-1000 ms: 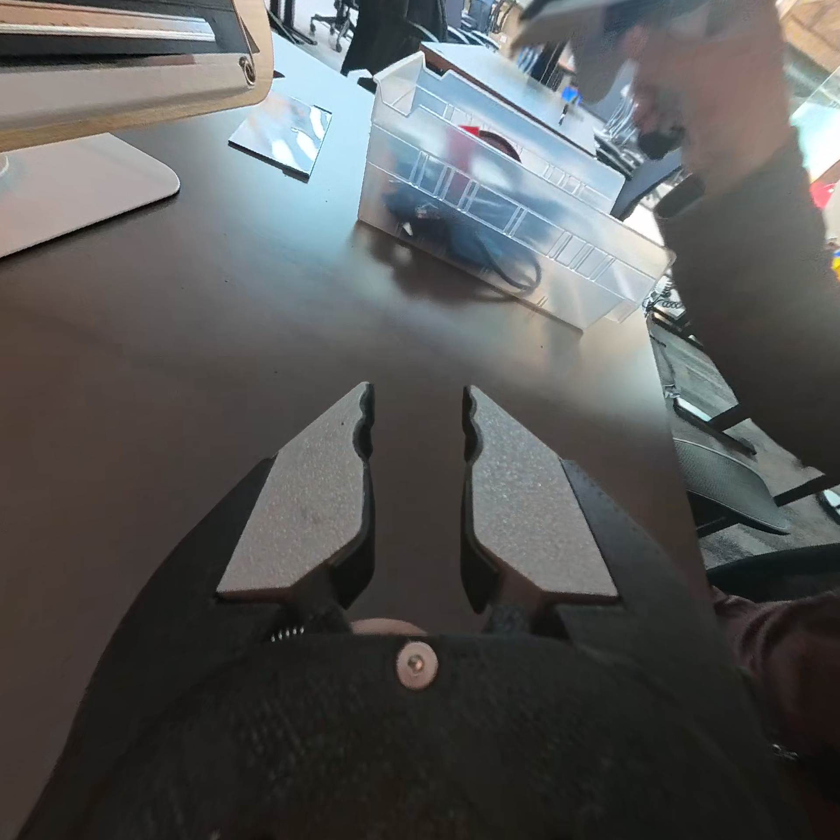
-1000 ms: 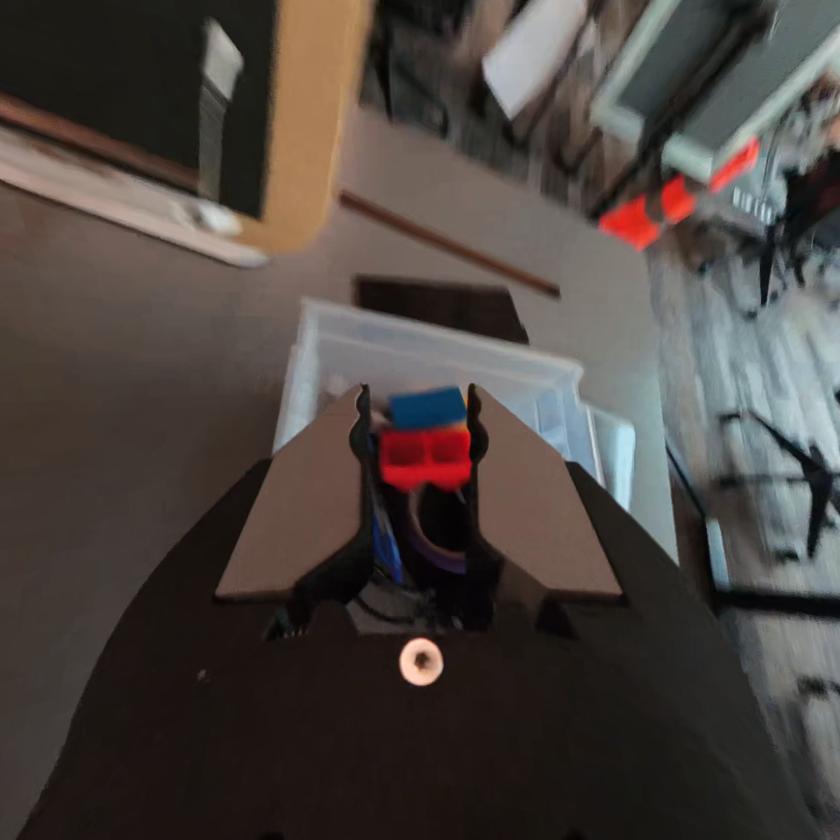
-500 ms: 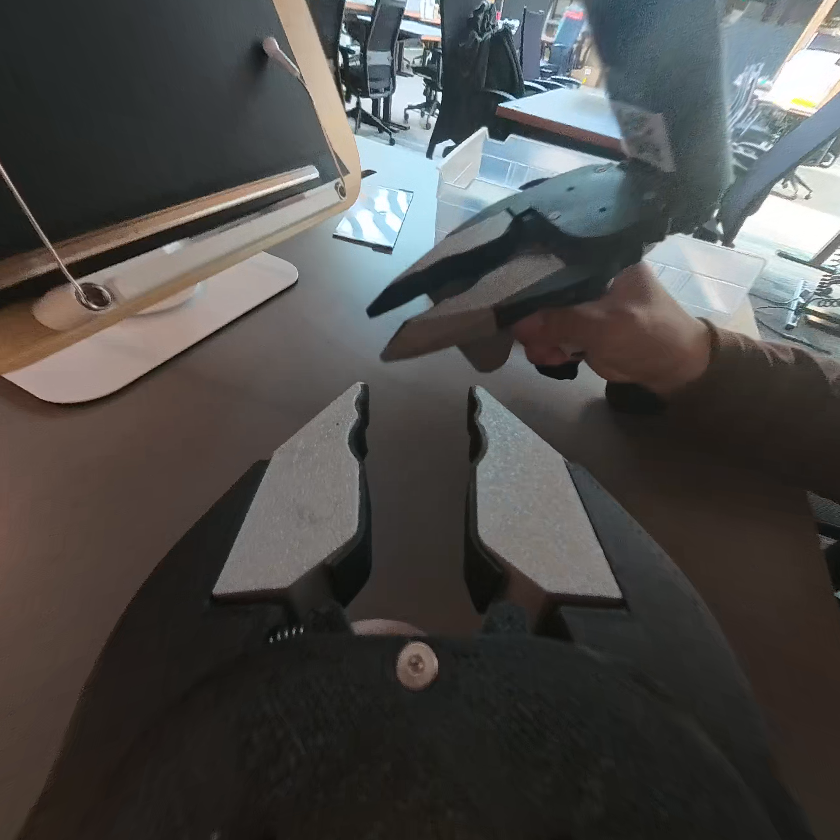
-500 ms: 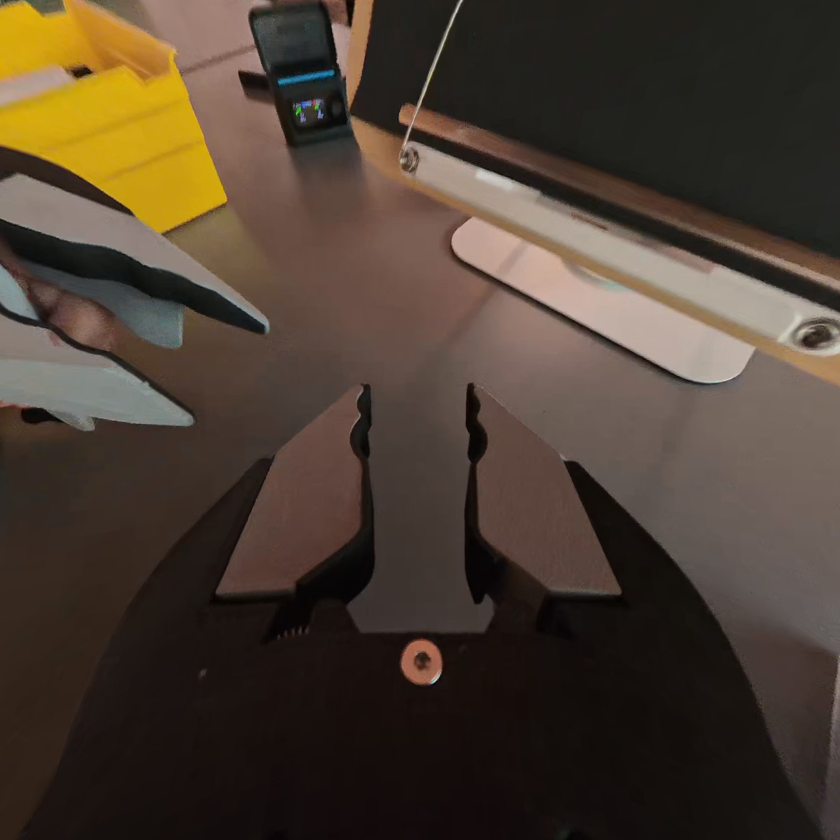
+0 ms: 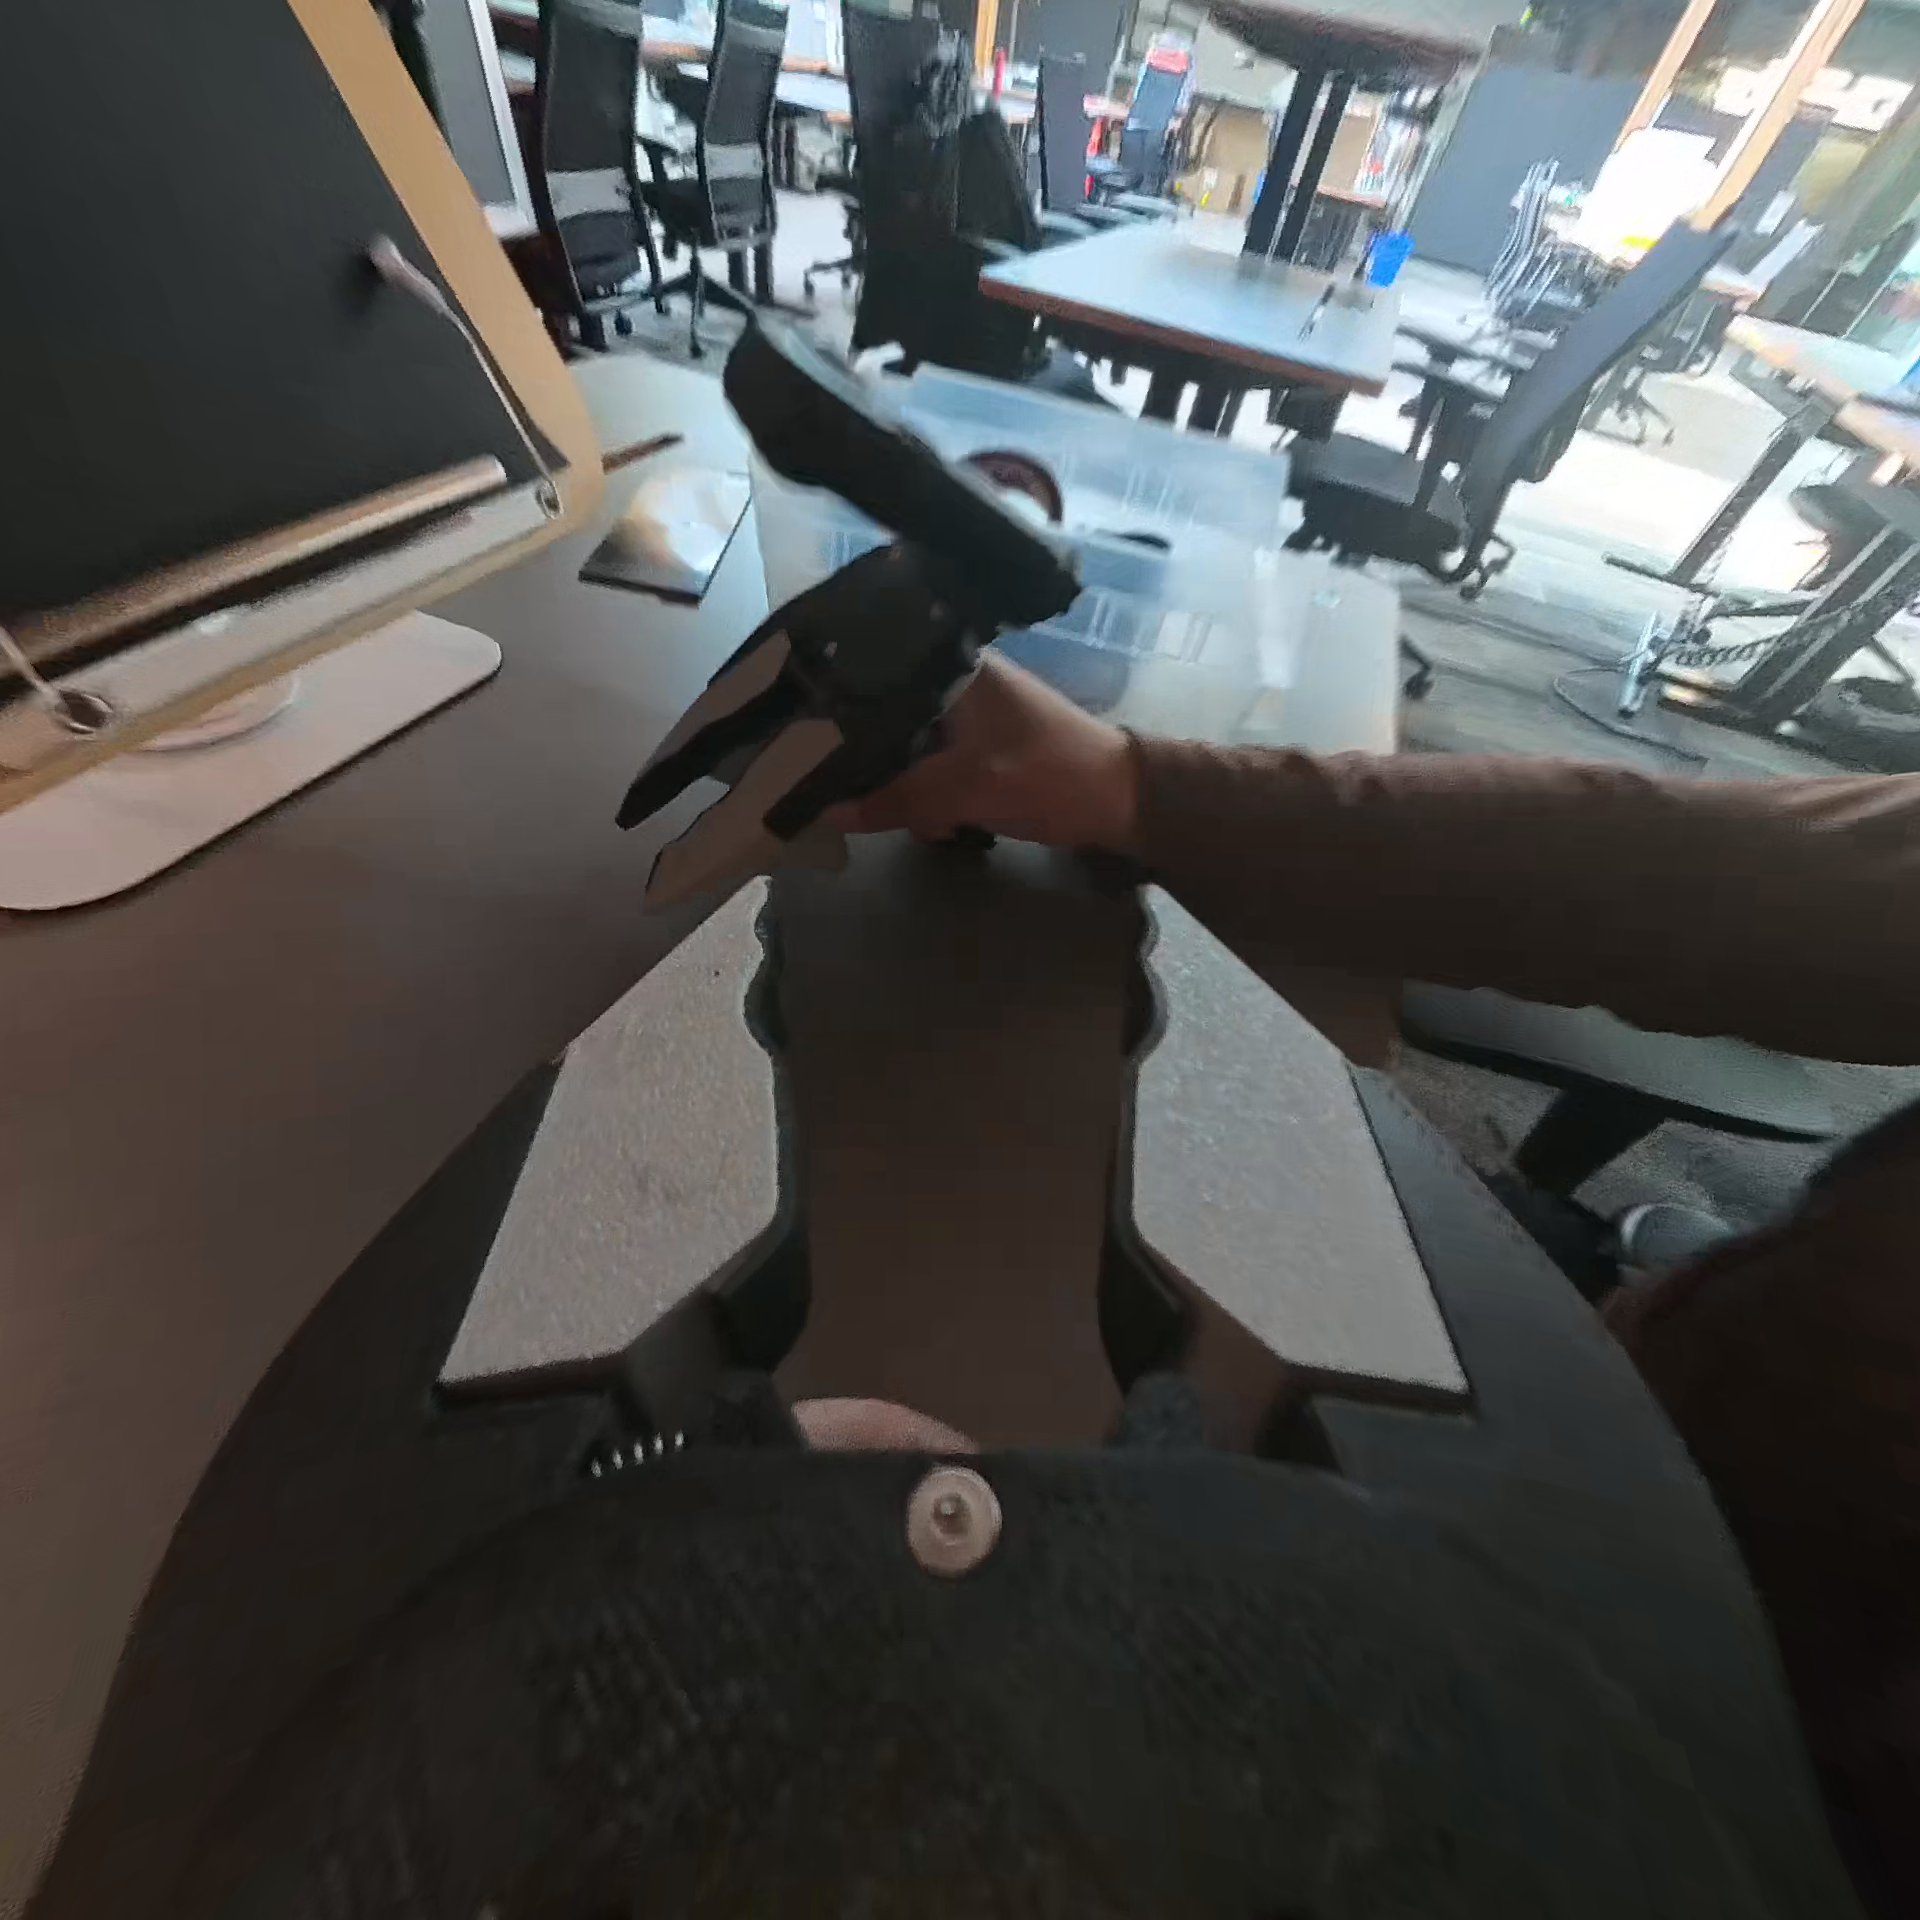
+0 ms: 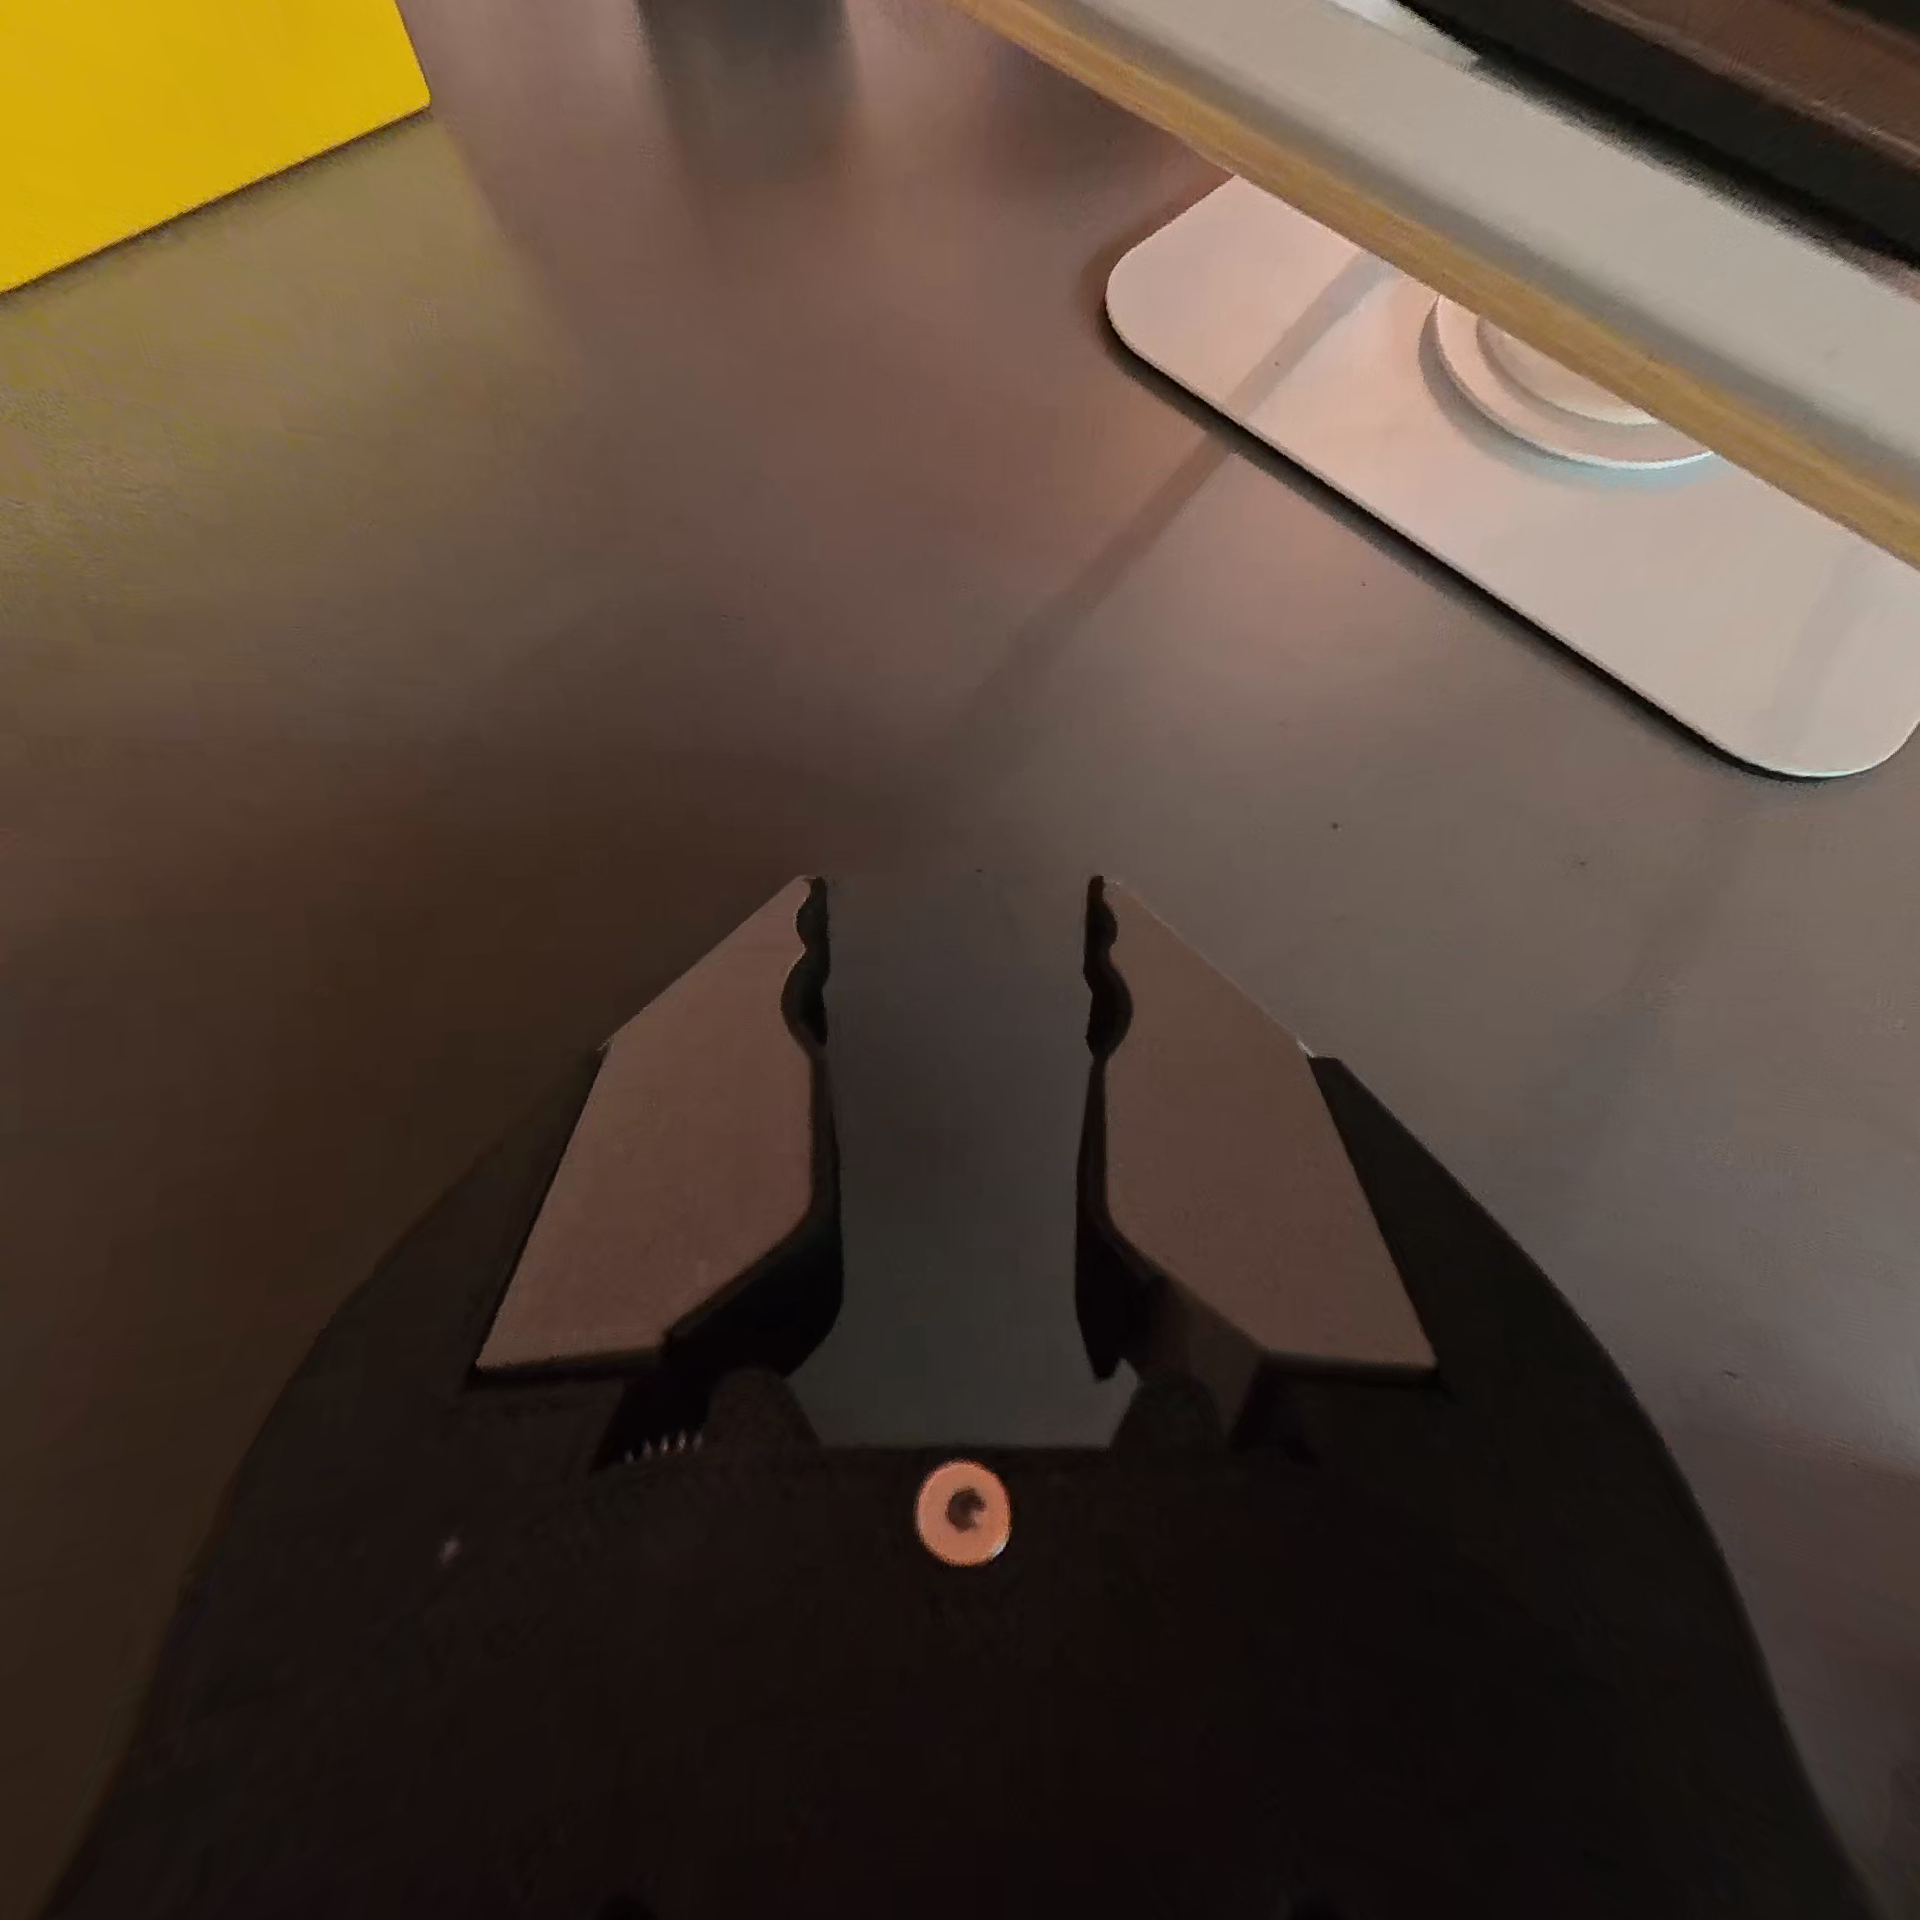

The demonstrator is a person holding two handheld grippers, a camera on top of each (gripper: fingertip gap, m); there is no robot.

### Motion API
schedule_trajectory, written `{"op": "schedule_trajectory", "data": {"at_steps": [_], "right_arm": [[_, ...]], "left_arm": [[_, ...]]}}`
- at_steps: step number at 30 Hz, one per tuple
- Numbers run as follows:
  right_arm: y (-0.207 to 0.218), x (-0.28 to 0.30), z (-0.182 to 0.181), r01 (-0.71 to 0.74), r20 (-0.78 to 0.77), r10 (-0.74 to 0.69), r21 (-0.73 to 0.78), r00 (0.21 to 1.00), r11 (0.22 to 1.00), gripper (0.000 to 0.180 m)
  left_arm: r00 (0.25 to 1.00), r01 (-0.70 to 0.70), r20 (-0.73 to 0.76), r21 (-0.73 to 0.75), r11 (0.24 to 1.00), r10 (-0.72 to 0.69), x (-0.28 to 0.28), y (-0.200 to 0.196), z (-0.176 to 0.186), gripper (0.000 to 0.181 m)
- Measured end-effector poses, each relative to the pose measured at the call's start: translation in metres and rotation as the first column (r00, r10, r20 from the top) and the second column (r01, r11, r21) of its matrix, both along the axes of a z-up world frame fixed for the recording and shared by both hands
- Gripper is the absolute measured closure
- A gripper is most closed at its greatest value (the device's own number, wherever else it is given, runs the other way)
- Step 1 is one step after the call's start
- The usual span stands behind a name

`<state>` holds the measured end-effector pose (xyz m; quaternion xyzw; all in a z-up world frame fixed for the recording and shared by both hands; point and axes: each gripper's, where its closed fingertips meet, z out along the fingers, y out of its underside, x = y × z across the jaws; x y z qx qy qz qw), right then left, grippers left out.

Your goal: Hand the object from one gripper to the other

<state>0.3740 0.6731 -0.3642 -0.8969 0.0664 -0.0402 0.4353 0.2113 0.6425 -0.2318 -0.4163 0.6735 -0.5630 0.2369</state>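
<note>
No object to hand over shows in either view. My left gripper (image 5: 953,914) is open wide and empty, low over the dark table (image 5: 312,1039). My right gripper (image 6: 956,894) is open and empty, pointing down at the dark table (image 6: 623,623). In the left wrist view the right gripper (image 5: 655,857) is just ahead of my left fingertips and slightly to the left. It is tilted down to the left, and a person's hand (image 5: 997,758) holds it. Nothing sits between either pair of fingers.
A monitor on a white stand base (image 5: 260,748) stands at the left; the base also shows in the right wrist view (image 6: 1558,499). A clear plastic bin (image 5: 1195,582) sits behind the right gripper. A shiny flat plate (image 5: 675,535) lies beside it. A yellow bin (image 6: 156,125) is at far left.
My left gripper has opened wider. The right gripper has dropped lower and tipped down toward the table, closer to my left fingertips. The left gripper no longer shows in the right wrist view.
</note>
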Motion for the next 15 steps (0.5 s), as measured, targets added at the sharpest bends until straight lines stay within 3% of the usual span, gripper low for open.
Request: {"op": "schedule_trajectory", "data": {"at_steps": [3,7,9,12,15], "right_arm": [[0.003,-0.001,-0.001,-0.006,-0.025,0.006,-0.003,1.0,1.0,0.127],[0.005,-0.004,-0.002,-0.019,-0.016,0.018,-0.014,1.0,1.0,0.127],[0.005,-0.004,-0.003,-0.021,0.001,0.021,-0.023,1.0,1.0,0.127],[0.005,-0.005,-0.003,-0.021,0.013,0.021,-0.023,1.0,1.0,0.127],[0.005,-0.005,-0.002,-0.021,0.001,0.021,-0.016,1.0,1.0,0.126]], "left_arm": [[0.995,-0.1,-0.006,0.038,0.994,0.101,-0.029,0.039,0.036,0.12],[0.935,-0.314,-0.086,0.252,0.915,0.344,-0.05,0.133,0.04,0.122],[0.872,-0.392,-0.146,0.364,0.845,0.468,-0.064,0.185,0.026,0.118],[0.785,-0.356,-0.321,0.465,0.81,0.53,-0.094,0.233,-0.01,0.117],[0.672,-0.281,-0.567,0.399,0.872,0.476,-0.125,0.237,-0.048,0.117]]}}
